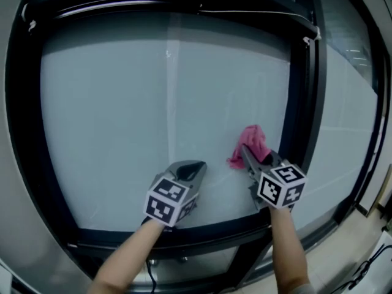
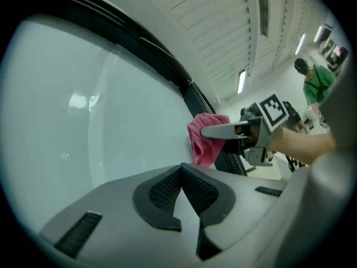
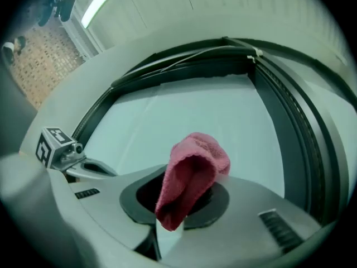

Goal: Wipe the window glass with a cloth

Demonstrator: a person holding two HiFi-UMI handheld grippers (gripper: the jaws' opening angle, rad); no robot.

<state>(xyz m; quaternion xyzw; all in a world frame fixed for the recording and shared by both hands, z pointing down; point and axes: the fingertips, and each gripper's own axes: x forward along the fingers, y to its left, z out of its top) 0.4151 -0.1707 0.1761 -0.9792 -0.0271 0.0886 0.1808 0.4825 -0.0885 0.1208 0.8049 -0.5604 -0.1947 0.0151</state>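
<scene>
A pink cloth (image 1: 251,144) is pressed against the frosted window glass (image 1: 165,121) near the pane's lower right. My right gripper (image 1: 250,157) is shut on the pink cloth (image 3: 189,175), which bulges out past the jaws toward the glass (image 3: 184,116). My left gripper (image 1: 195,170) points at the glass lower down, to the left of the cloth, its jaws shut with nothing between them. In the left gripper view the empty left gripper (image 2: 181,175) sits low, with the cloth (image 2: 205,138) and the right gripper (image 2: 209,132) beyond it by the frame.
A black window frame (image 1: 300,115) borders the pane, with a second pane (image 1: 349,121) to its right. A thin cord (image 1: 257,12) runs along the top bar. A person in green (image 2: 318,82) stands far off at the right. Floor (image 1: 373,262) shows at lower right.
</scene>
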